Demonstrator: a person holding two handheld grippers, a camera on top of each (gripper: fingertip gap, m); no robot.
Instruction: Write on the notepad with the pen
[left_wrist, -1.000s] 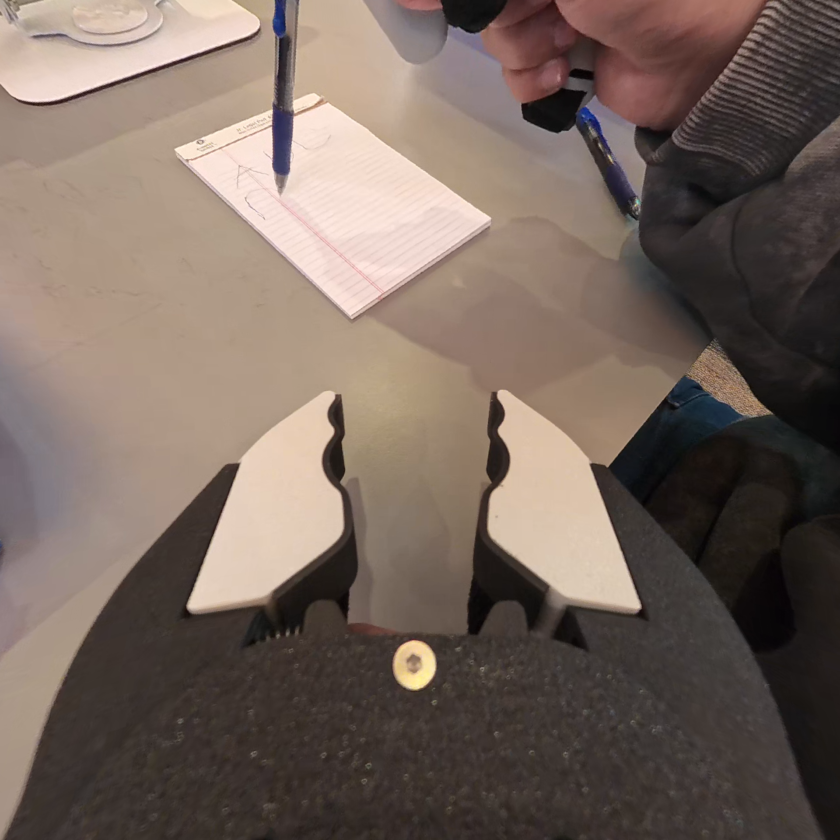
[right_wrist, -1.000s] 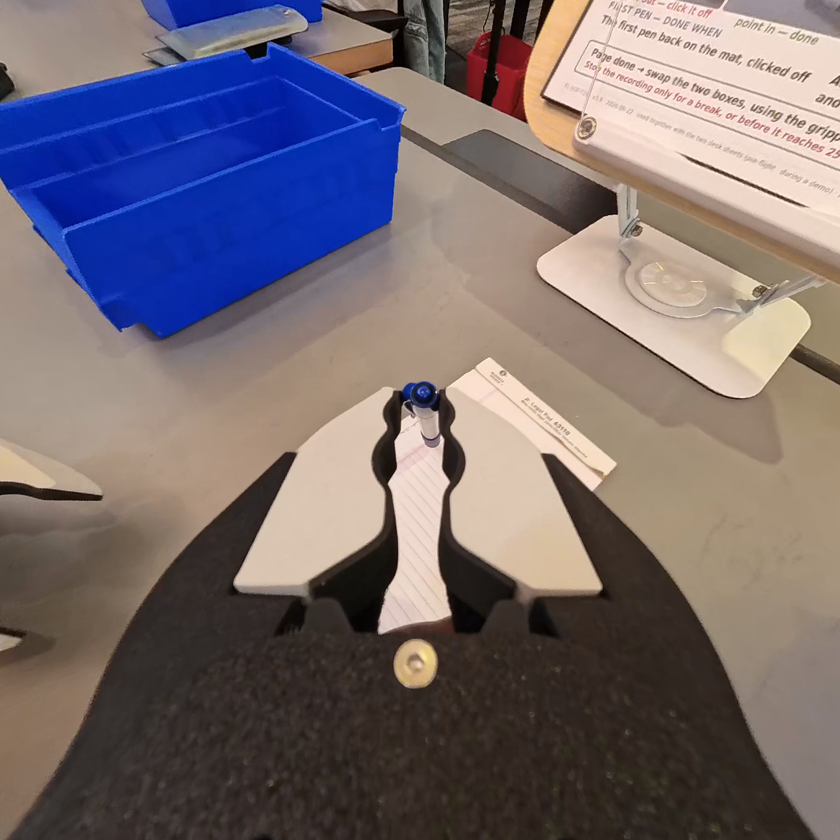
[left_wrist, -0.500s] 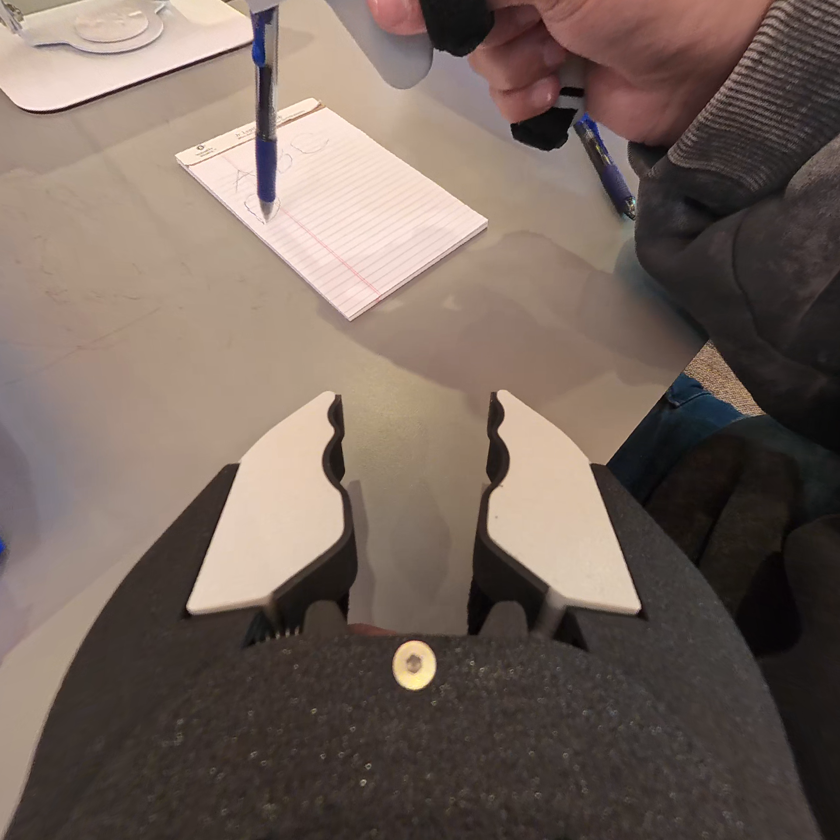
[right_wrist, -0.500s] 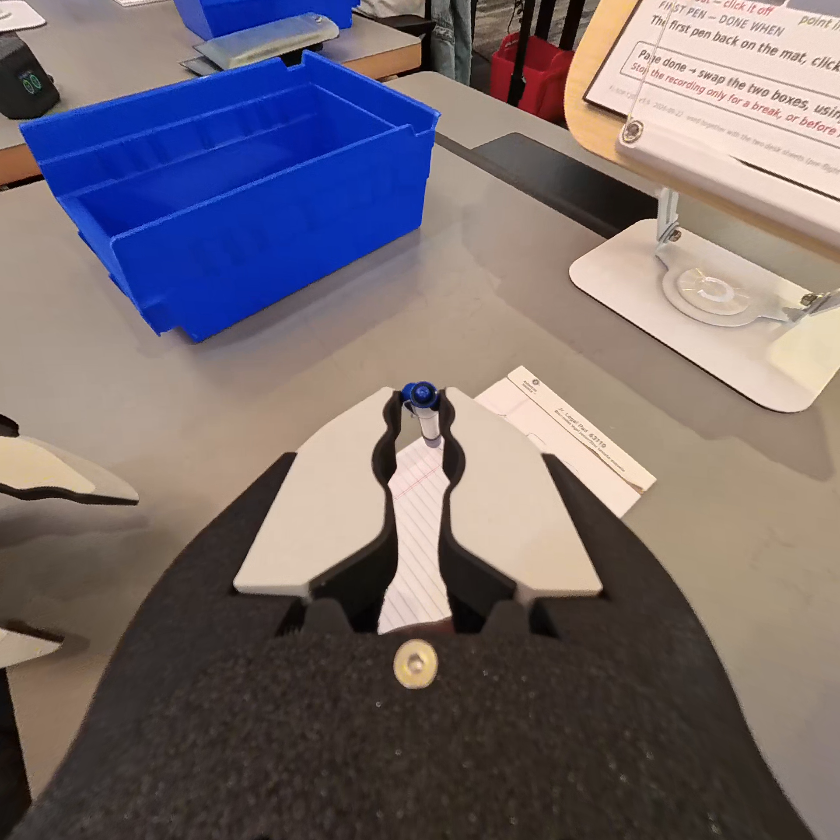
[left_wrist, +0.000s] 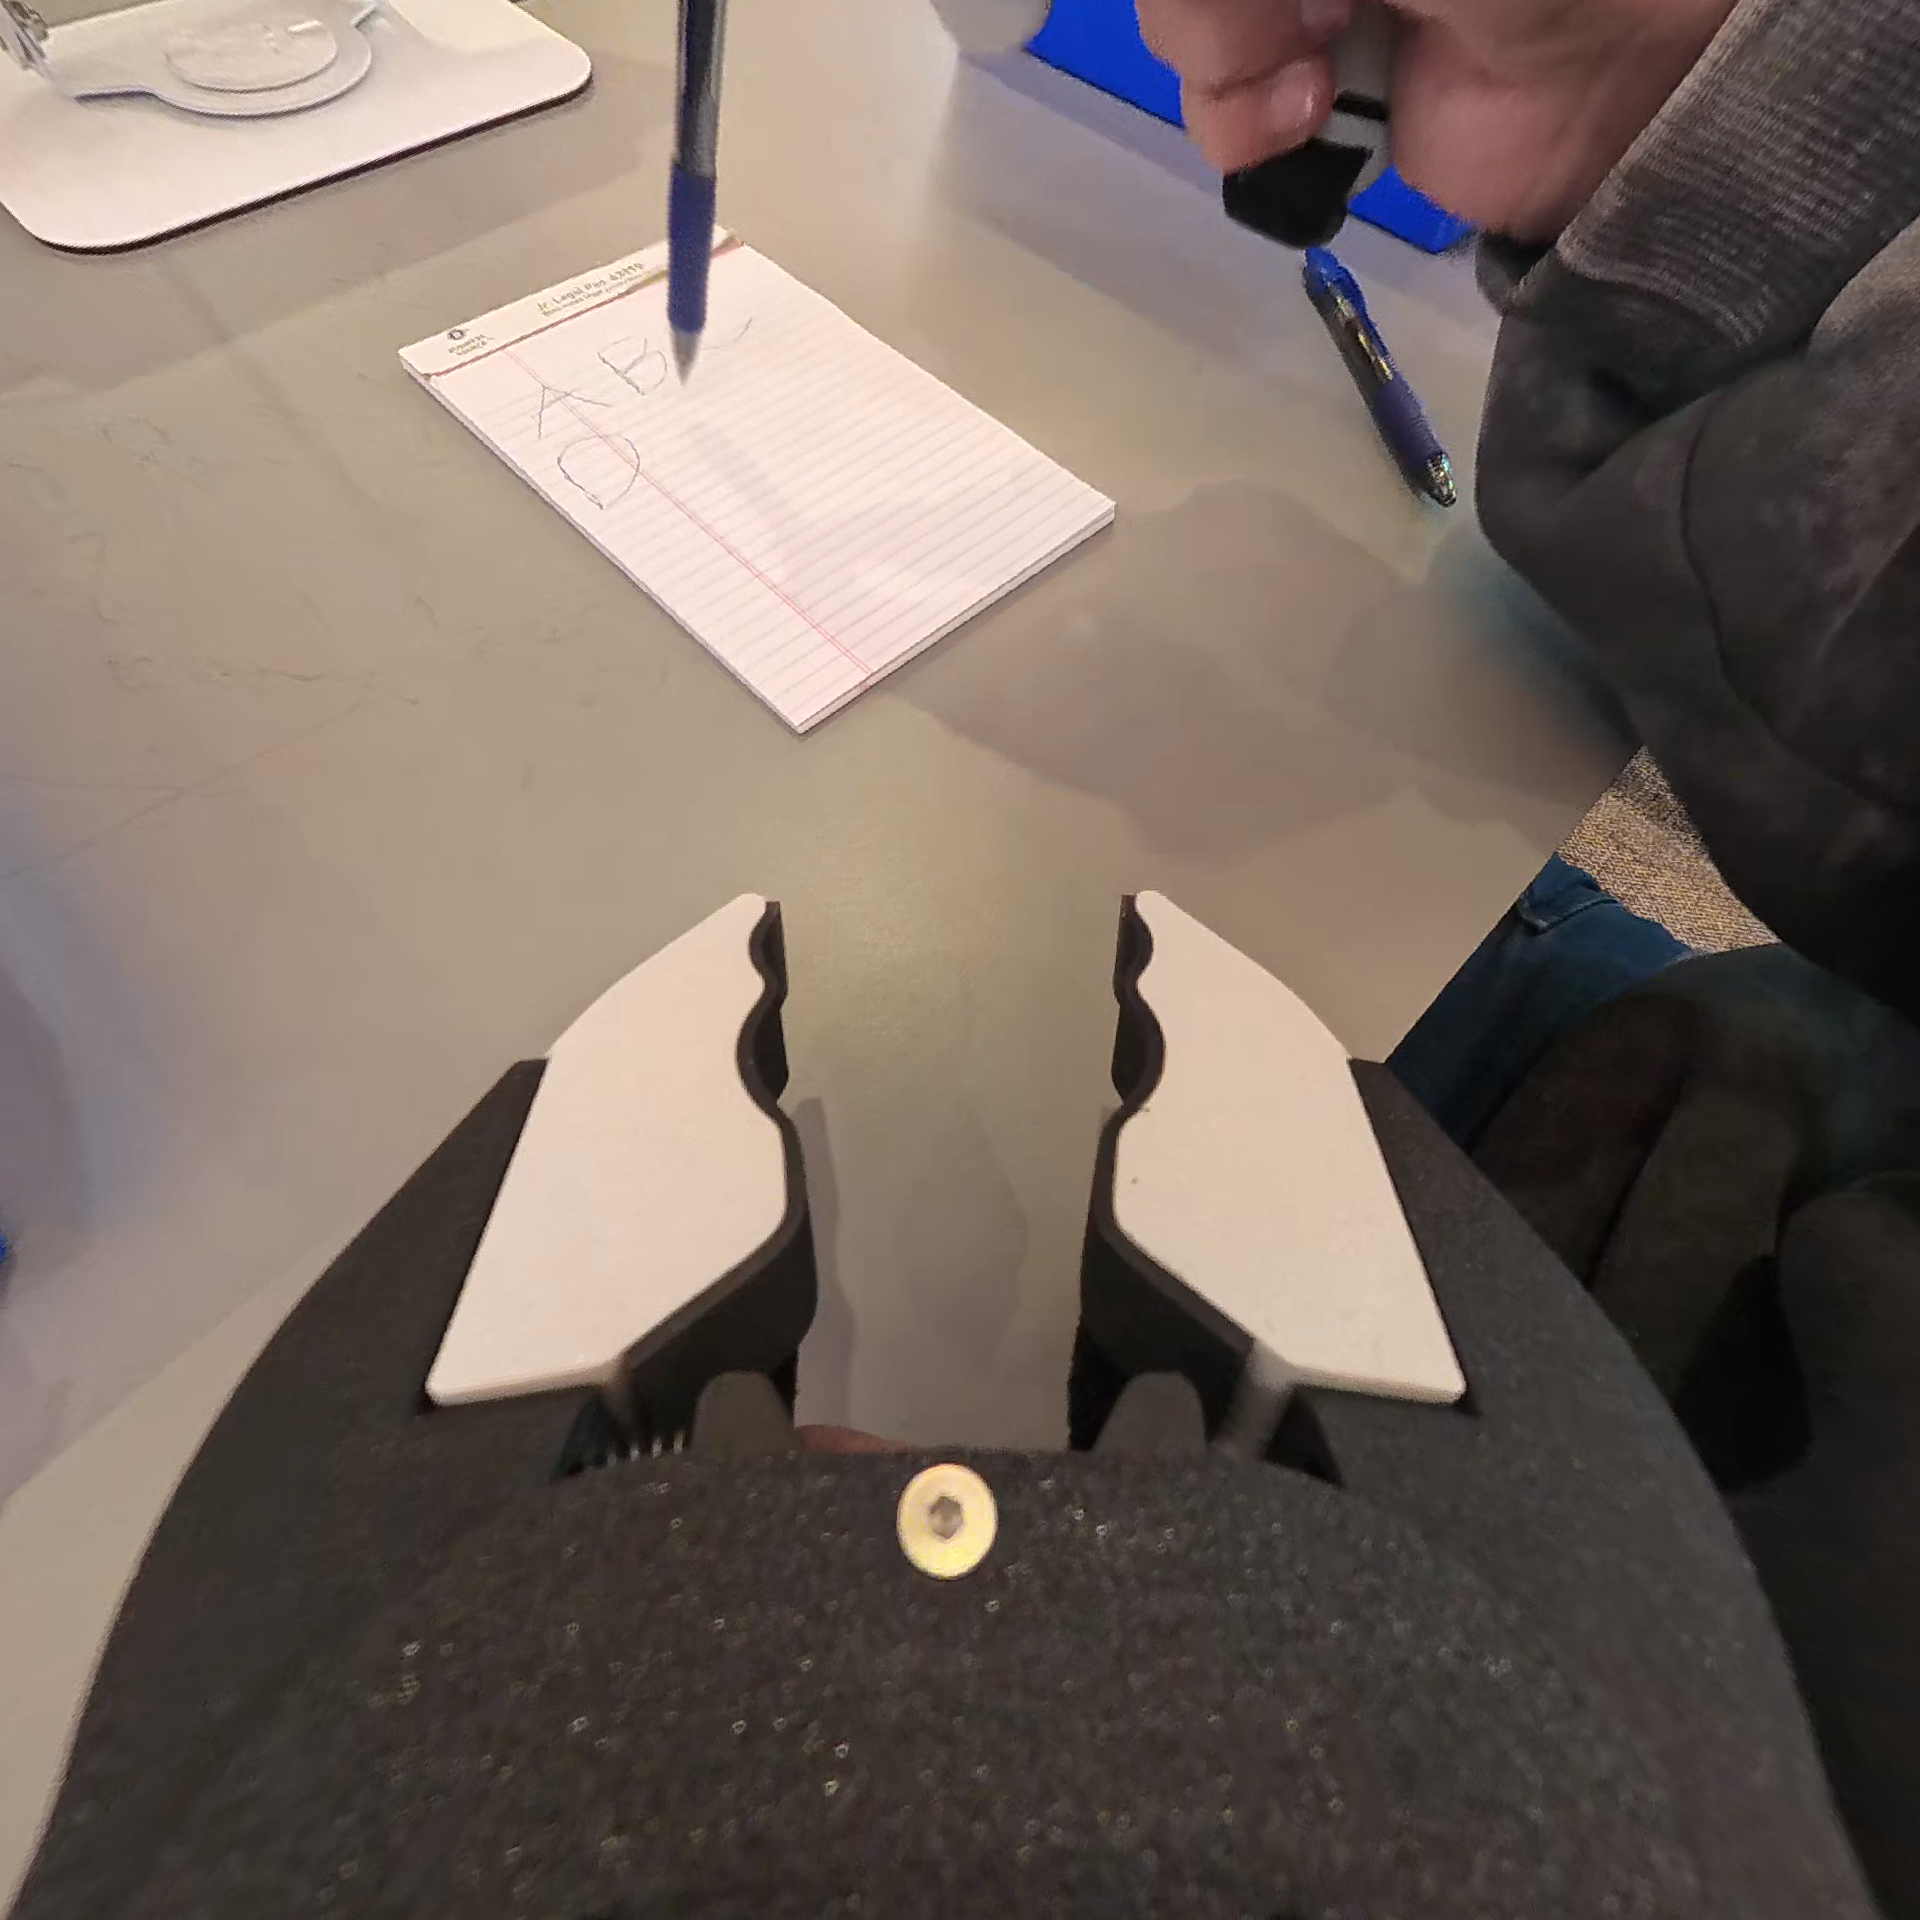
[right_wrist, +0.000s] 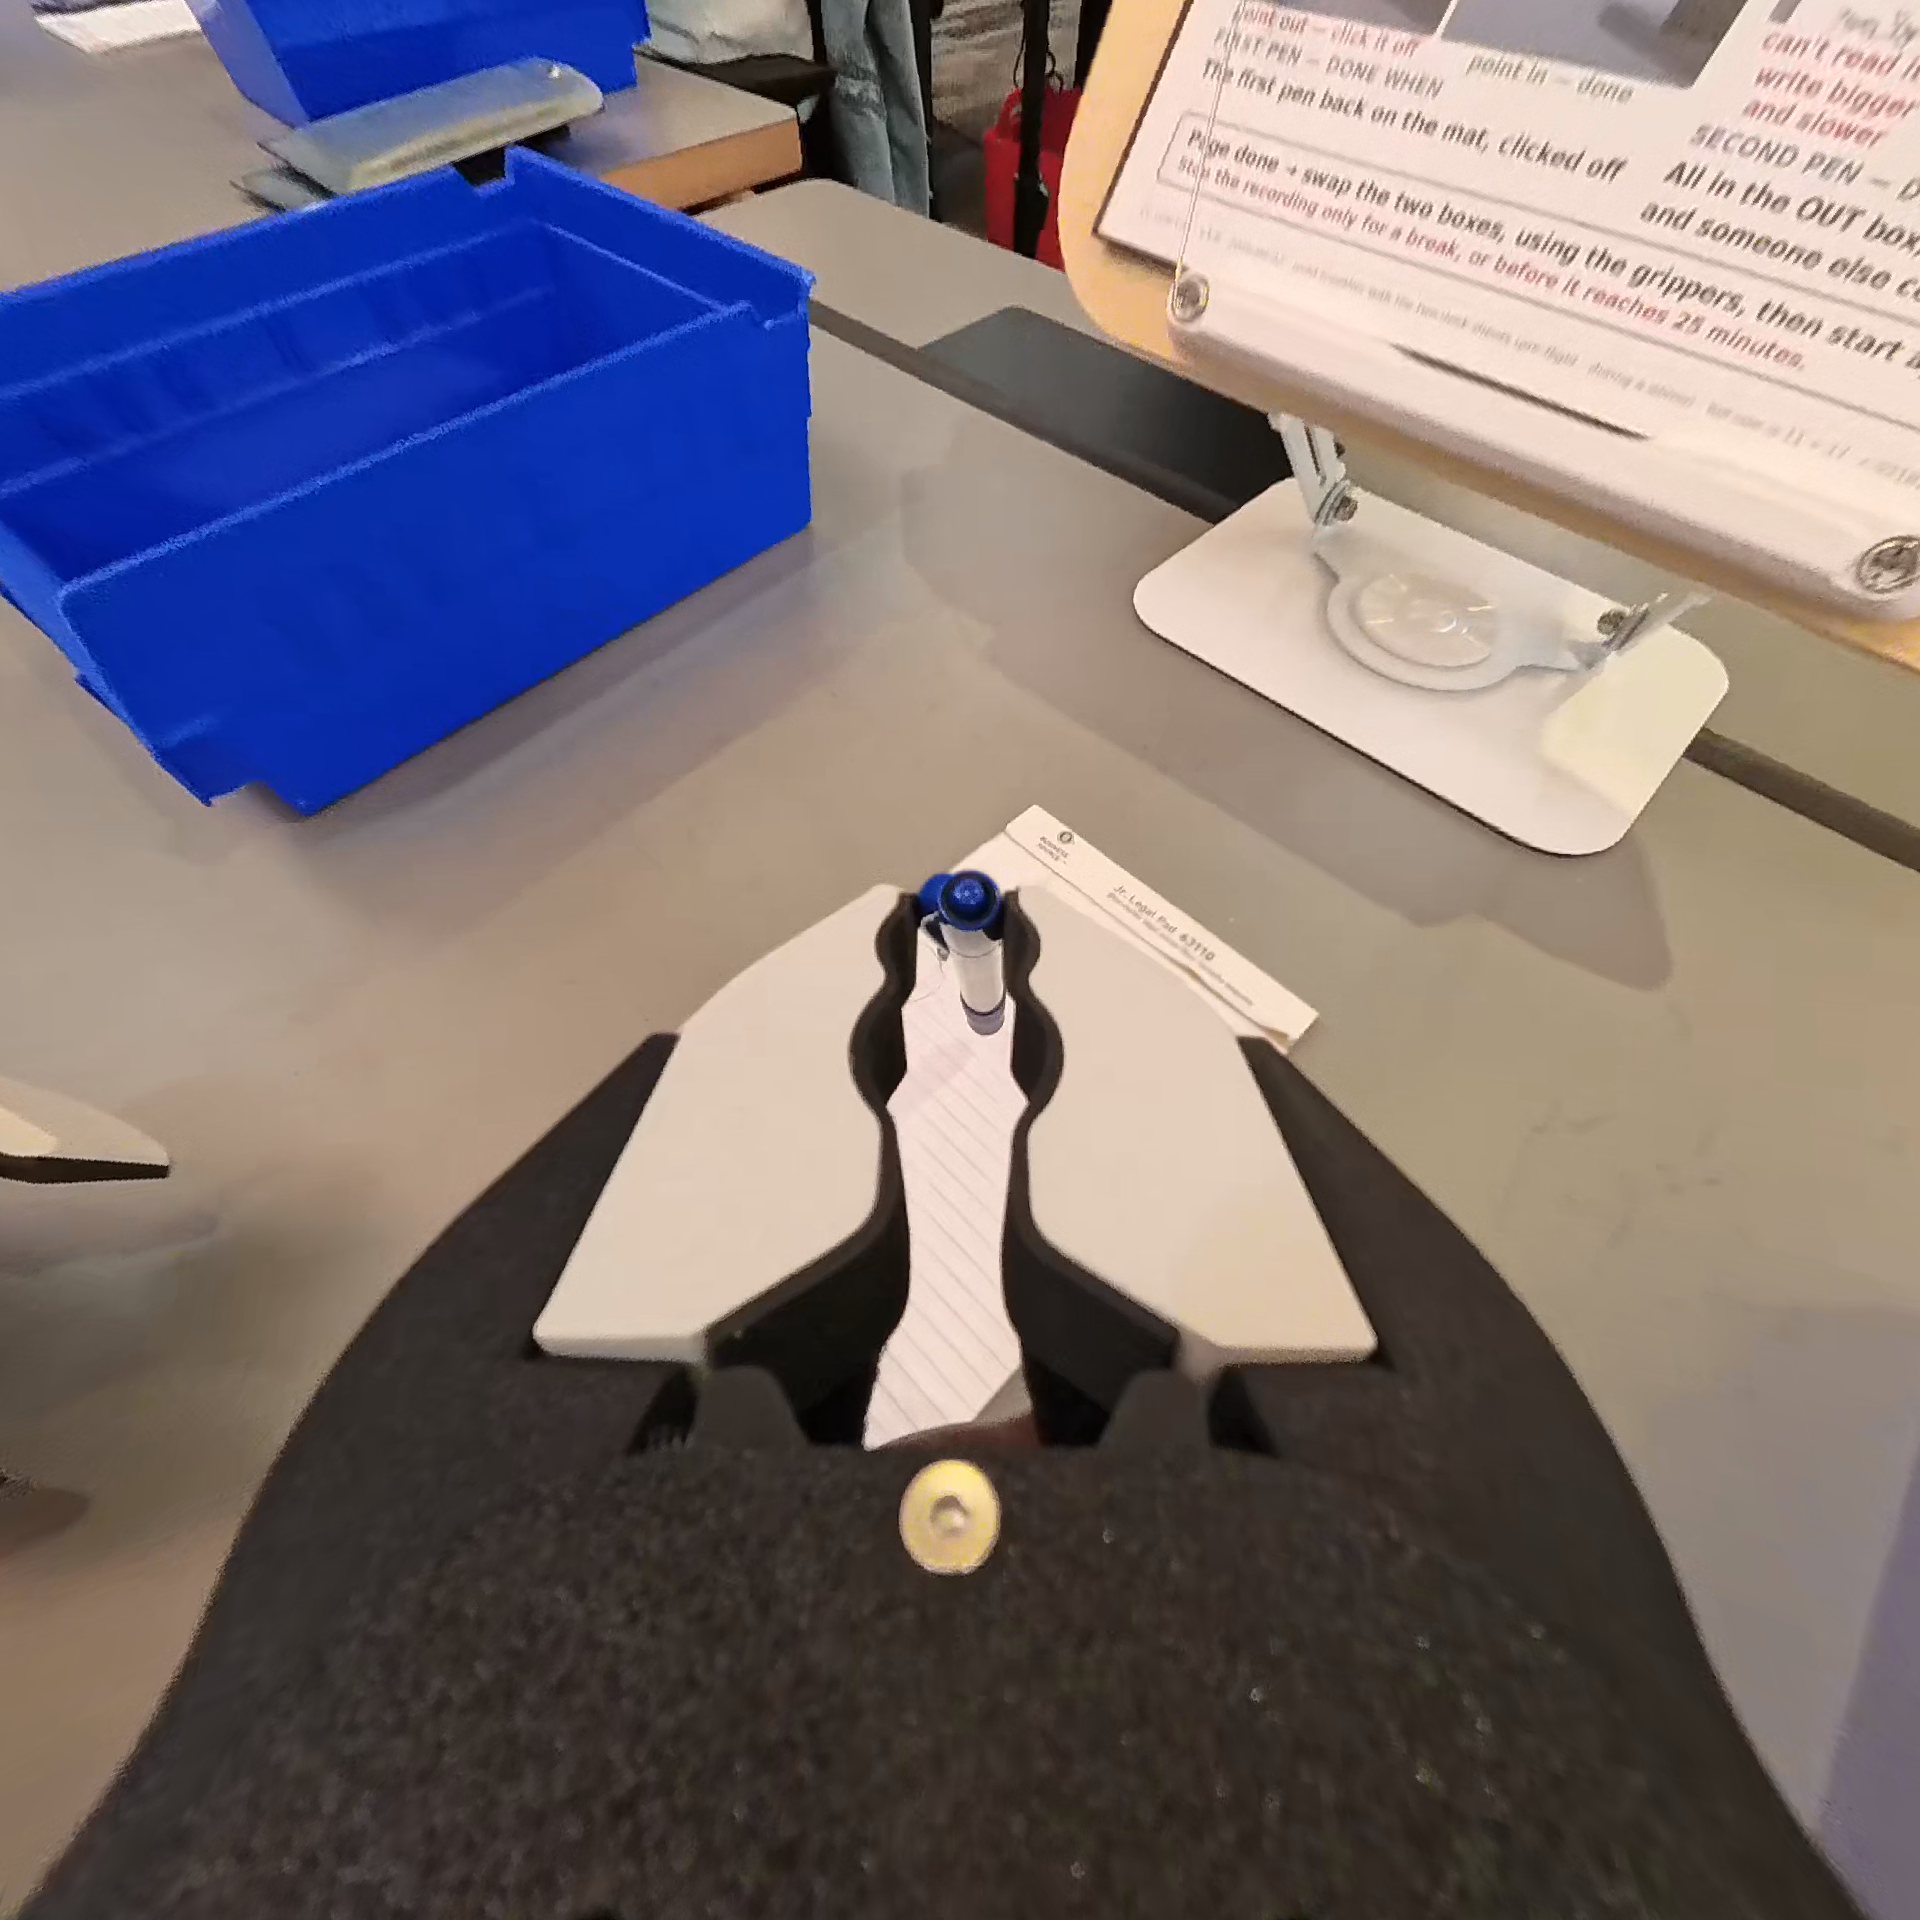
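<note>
Left wrist view showed the pen (left_wrist: 691, 223) lifted, its tip now just above the notepad (left_wrist: 790, 499), where half a second earlier it pressed lower-left on the page. A new closed mark was finished. The right gripper (right_wrist: 961, 914) clenched the pen; the left gripper (left_wrist: 951, 951) was released and empty.

Handwriting on notepad (left_wrist: 790, 488); print on header strip, instruction sheet (right_wrist: 1538, 177).
</note>
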